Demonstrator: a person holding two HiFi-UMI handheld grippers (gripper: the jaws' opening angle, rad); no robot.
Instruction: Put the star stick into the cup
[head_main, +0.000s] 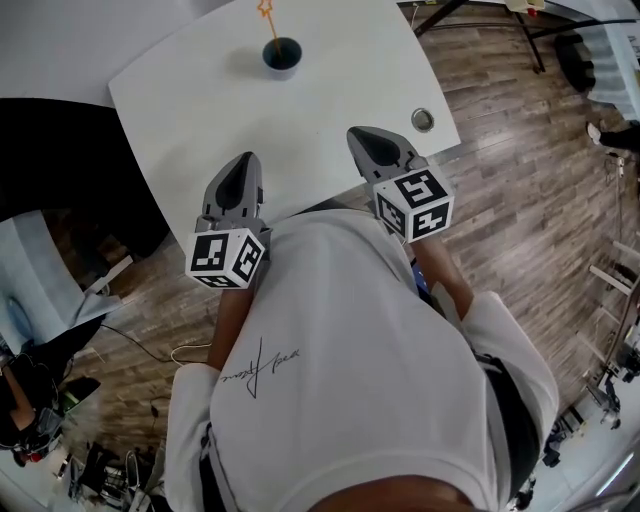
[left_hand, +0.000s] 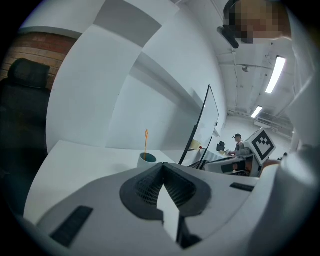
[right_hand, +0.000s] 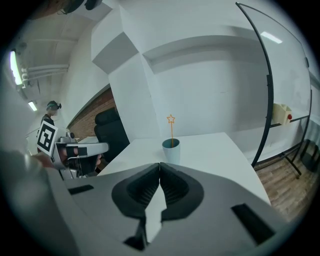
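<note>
A pale cup (head_main: 282, 56) with a dark inside stands at the far side of the white table (head_main: 330, 110). An orange star stick (head_main: 268, 22) stands upright in it. The right gripper view shows the cup (right_hand: 171, 150) and the star stick (right_hand: 171, 127) straight ahead. In the left gripper view the cup (left_hand: 147, 160) and stick (left_hand: 146, 141) are small and far. My left gripper (head_main: 238, 183) and right gripper (head_main: 374, 147) rest over the table's near edge, well short of the cup. Both are shut and hold nothing: left gripper (left_hand: 163, 171), right gripper (right_hand: 159, 171).
A round metal grommet (head_main: 423, 120) sits in the table near its right corner. A black office chair (right_hand: 111, 132) stands at the table's left. A whiteboard on a black stand (left_hand: 204, 122) is to the right. Wooden floor (head_main: 520, 180) surrounds the table.
</note>
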